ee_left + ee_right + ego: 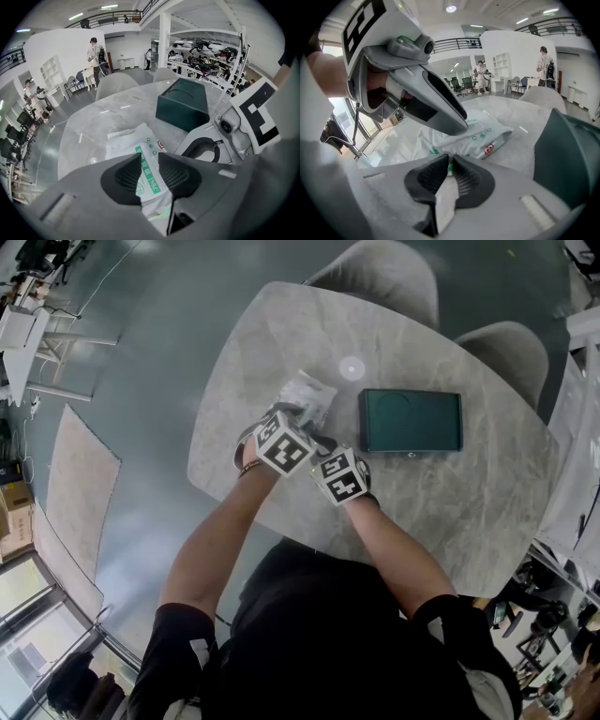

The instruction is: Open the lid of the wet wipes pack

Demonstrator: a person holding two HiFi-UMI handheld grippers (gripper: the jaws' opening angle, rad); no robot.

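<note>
Wet wipes pack (309,395) lies on the grey marble table (450,512), just left of a dark green box (410,421). Left gripper (150,158): jaws partly apart, clamped across the pack's body. Right gripper (450,161): jaws nearly together, pinching a white edge of the pack.

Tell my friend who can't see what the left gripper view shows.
The left gripper grips a white wet wipes pack with green print between its jaws. Behind it, a dark green box sits on the marble table.
</note>
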